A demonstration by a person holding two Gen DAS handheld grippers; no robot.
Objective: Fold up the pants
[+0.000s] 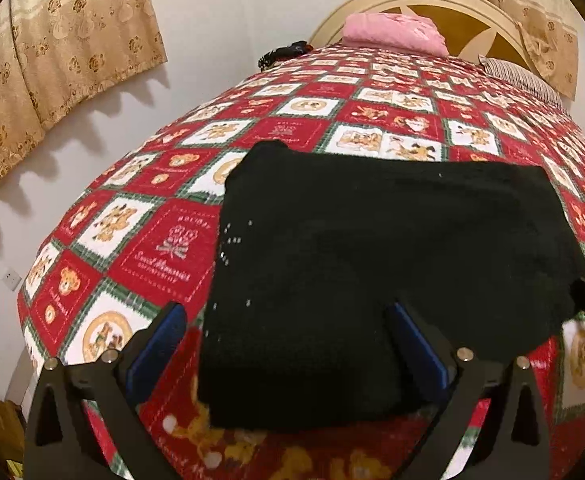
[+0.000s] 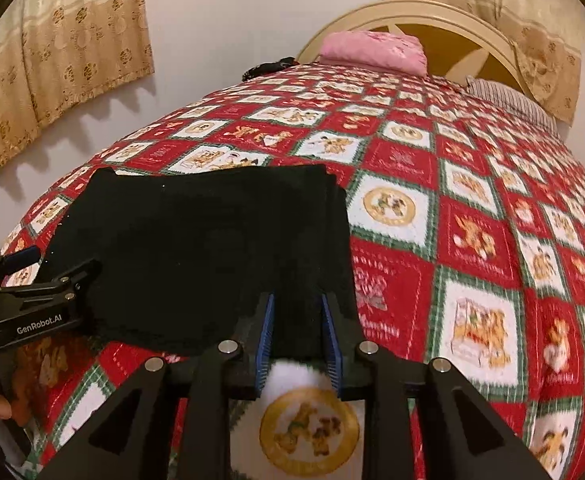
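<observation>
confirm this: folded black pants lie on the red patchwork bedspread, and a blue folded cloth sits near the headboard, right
Not quite. The folded cloth near the cream wooden headboard is pink, not blue, as the left wrist view shows. The folded black pants do lie on the red patchwork bedspread.

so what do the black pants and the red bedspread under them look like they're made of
The folded black pants look like a soft, matte knit or fleece-like cloth: they reflect no light, and pale lint specks cling to them. The exact fibre can't be told. The red, white and green teddy-bear bedspread looks like printed woven or towelling-type cotton, with a slightly nubby, dull surface.
</observation>
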